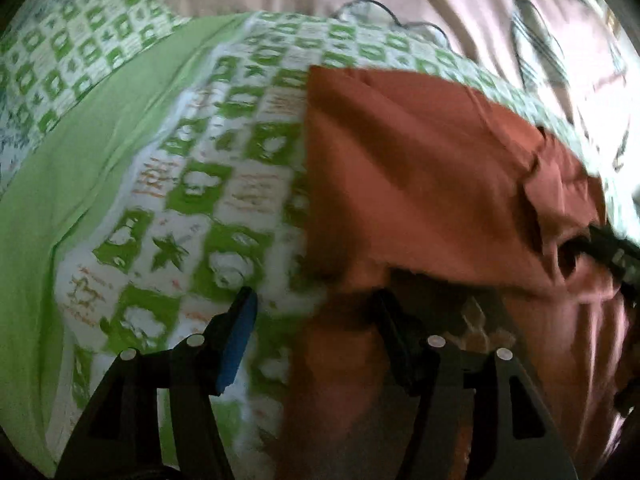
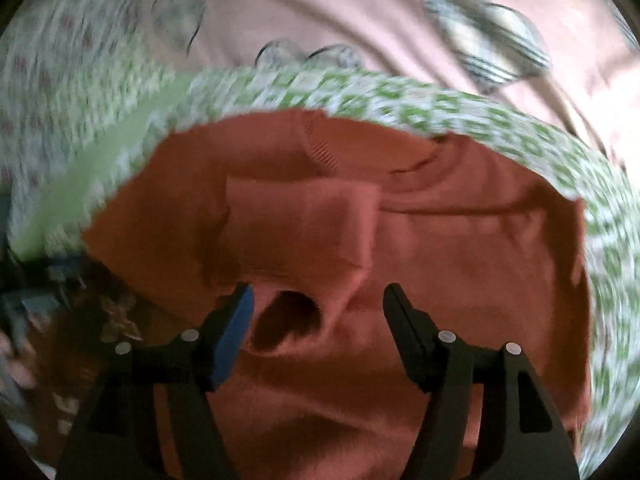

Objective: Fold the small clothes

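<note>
A rust-orange knit garment [image 1: 420, 168] lies on a green-and-white patterned cloth [image 1: 224, 184]. In the right wrist view the same garment [image 2: 460, 248] fills the middle, with a sleeve [image 2: 304, 232] folded across it and the ribbed collar [image 2: 324, 152] at the far edge. My left gripper [image 1: 314, 300] is open above the garment's left edge, nothing between its fingers. My right gripper [image 2: 318, 292] is open over the sleeve's cuff opening, its pads apart from the fabric. The other gripper's black tip [image 1: 608, 248] shows at the right edge of the left wrist view.
A plain light-green band [image 1: 80, 152] runs along the patterned cloth's left side. Pink bedding with striped leaf prints [image 2: 400, 20] lies beyond the cloth. A dark floral fabric [image 2: 112, 312] shows at the lower left of the right wrist view.
</note>
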Available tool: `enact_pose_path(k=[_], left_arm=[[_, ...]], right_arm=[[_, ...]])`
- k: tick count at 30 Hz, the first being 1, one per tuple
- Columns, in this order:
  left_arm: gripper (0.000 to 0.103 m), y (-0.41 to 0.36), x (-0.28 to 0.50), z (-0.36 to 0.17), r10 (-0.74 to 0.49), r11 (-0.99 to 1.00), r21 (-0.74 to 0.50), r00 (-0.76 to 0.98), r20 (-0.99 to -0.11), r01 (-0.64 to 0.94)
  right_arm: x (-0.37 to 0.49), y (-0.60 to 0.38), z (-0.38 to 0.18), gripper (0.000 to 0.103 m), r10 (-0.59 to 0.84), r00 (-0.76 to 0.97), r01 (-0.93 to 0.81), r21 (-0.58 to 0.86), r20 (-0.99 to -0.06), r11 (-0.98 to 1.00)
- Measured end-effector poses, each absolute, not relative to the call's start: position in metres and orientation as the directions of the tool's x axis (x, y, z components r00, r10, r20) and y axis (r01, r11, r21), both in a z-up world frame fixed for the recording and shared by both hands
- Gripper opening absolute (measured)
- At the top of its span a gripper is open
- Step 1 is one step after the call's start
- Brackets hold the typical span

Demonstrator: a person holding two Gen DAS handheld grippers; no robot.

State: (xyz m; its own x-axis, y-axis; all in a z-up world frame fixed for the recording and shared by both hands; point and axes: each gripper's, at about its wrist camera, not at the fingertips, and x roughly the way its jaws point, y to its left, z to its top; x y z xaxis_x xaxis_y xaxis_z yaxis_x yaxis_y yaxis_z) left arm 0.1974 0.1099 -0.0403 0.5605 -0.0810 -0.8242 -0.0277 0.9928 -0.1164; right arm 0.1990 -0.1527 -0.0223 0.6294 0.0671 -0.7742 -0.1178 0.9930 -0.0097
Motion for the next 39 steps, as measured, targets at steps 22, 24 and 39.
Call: enact_pose_path(k=[22,24,39], left_arm=[[0.065,0.133,0.217,-0.039,-0.135,0.942,-0.293,0.616,-0.776,-0.162],[0.065,0.138,0.217,-0.040,-0.161,0.930,-0.327,0.619,-0.769,-0.164],[0.069,0.145,0.192,-0.014,-0.406,0.883,-0.467,0.574,-0.711,0.046]], right_arm=[[0.149,-0.305,-0.021,0.046,0.022,0.693,0.387,0.397,-0.721,0.832],[0.143,-0.310,-0.022,0.046,0.040,0.702,0.398,0.438,-0.711,0.806],[0.132,-0.327,-0.019,0.014,0.073,0.697,0.388,0.461,-0.713,0.798]])
